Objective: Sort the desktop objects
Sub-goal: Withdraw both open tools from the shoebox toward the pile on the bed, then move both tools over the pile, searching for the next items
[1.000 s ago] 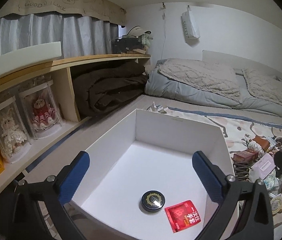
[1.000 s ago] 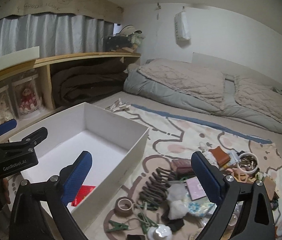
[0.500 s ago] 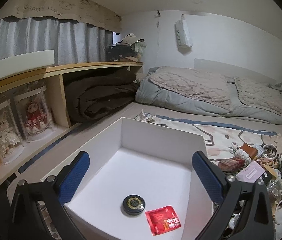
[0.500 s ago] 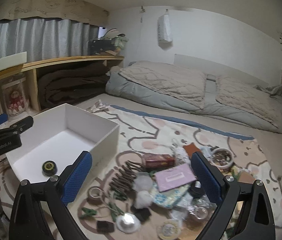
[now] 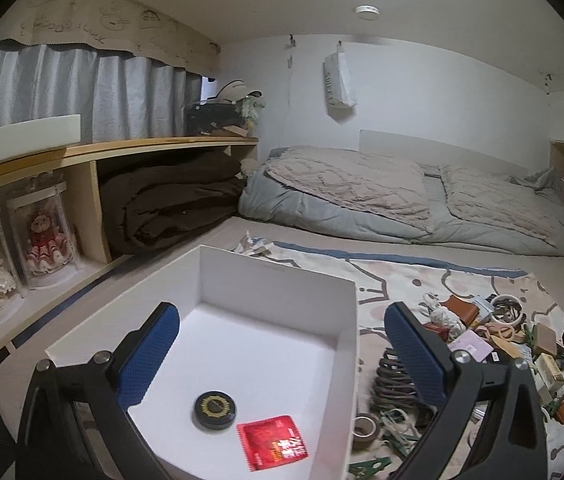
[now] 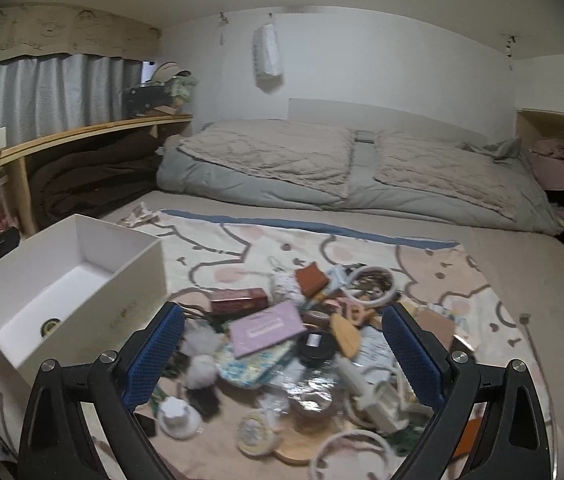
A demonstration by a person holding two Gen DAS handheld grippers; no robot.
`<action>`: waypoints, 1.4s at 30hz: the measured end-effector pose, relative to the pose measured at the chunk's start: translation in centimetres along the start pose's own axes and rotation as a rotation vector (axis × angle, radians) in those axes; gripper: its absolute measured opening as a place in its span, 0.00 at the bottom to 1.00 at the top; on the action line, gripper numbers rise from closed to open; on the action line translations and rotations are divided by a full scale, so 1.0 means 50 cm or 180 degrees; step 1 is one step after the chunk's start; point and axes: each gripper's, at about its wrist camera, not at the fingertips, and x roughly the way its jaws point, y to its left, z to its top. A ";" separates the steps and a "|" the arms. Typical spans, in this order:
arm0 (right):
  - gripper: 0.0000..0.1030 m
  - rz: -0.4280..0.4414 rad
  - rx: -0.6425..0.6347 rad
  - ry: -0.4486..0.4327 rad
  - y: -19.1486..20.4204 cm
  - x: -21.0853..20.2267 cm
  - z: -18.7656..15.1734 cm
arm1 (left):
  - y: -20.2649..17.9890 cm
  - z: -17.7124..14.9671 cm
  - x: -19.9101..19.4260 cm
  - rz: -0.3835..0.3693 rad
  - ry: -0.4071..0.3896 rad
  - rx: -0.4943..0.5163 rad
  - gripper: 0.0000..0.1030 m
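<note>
Since a second before, our right claw (image 6: 282, 354) had swung from the white box (image 6: 138, 276) to hover over the clutter pile (image 6: 294, 344) on the patterned blanket (image 6: 434, 276), jaws apart and empty. Our left claw (image 5: 282, 354) hung spread above the box, where we noted a black tin (image 5: 215, 409) touching a red packet (image 5: 272, 442).

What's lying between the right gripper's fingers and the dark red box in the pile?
In the right wrist view, a purple card lies between the open right gripper and the dark red box.

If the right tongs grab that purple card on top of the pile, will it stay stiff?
The purple card looks thin and flat, so probably light and slightly bendy. It rests tilted on loose clutter, so pushing it would likely slide it. The right tongs stand open above it.
</note>
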 end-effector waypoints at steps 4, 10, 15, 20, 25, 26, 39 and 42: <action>0.96 -0.0108 0.0045 0.0000 -0.036 -0.006 -0.014 | -0.025 -0.008 0.004 -0.0039 -0.0002 0.0033 1.00; 0.96 -0.0258 0.0178 0.0006 -0.085 -0.010 -0.036 | -0.065 -0.018 0.002 -0.0117 -0.0053 0.0118 1.00; 0.96 -0.0331 0.0268 0.0008 -0.119 -0.012 -0.051 | -0.098 -0.028 -0.001 -0.0160 -0.0116 0.0180 1.00; 0.96 -0.0355 0.0376 0.0001 -0.152 -0.020 -0.063 | -0.120 -0.035 -0.005 -0.0242 -0.0190 0.0178 1.00; 0.96 -0.0427 0.0439 -0.0011 -0.180 -0.028 -0.075 | -0.142 -0.044 -0.005 -0.0306 -0.0218 0.0216 1.00; 0.96 -0.0459 0.0447 -0.0006 -0.186 -0.029 -0.078 | -0.145 -0.045 -0.003 -0.0317 -0.0214 0.0222 1.00; 0.96 -0.0482 0.0605 0.0043 -0.234 -0.024 -0.096 | -0.175 -0.067 0.021 -0.0476 -0.0058 0.0247 1.00; 0.96 -0.0463 0.0595 0.0099 -0.231 -0.015 -0.103 | -0.177 -0.073 0.027 -0.0482 -0.0007 0.0251 1.00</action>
